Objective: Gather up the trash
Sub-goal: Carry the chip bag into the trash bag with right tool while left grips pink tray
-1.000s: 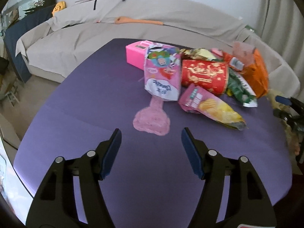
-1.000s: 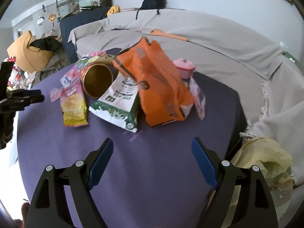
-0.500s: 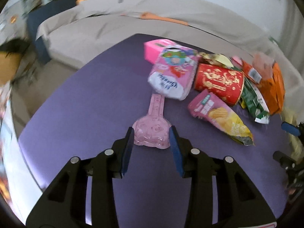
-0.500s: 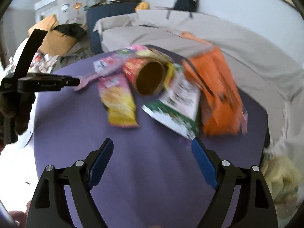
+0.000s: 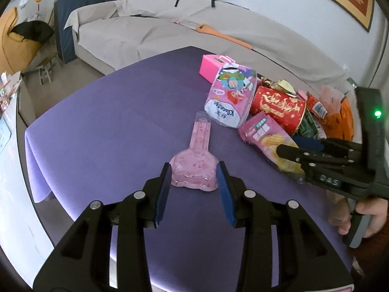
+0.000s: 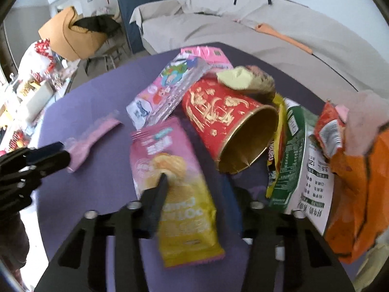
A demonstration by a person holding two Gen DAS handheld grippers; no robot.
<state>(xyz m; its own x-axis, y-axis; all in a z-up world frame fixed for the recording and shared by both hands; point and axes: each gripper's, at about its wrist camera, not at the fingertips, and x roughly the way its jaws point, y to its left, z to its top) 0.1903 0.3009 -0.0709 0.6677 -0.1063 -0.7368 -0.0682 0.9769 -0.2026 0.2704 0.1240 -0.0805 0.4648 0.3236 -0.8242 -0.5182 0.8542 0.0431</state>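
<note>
A clear pink plastic blister pack (image 5: 194, 168) lies on the purple table (image 5: 109, 126). My left gripper (image 5: 193, 174) has closed on its wide end, a pad on each side. In the right wrist view this pack (image 6: 90, 137) lies at the left. A pink and yellow chip bag (image 6: 175, 185) lies between the fingers of my right gripper (image 6: 194, 189), which is partly closed around it with one finger (image 6: 158, 189) on top of the bag. The view is blurred. The chip bag (image 5: 267, 143) also shows in the left wrist view.
More trash lies heaped behind: a red and gold paper cup (image 6: 226, 126) on its side, a pink tissue pack (image 5: 231, 97), a pink box (image 5: 211, 65), a green and white bag (image 6: 299, 160), an orange bag (image 6: 359, 194). A covered sofa (image 5: 170, 31) stands beyond the table.
My left gripper moved forward and closed on the pink blister pack. My right gripper swung left and went down over the chip bag, narrowing around it.
</note>
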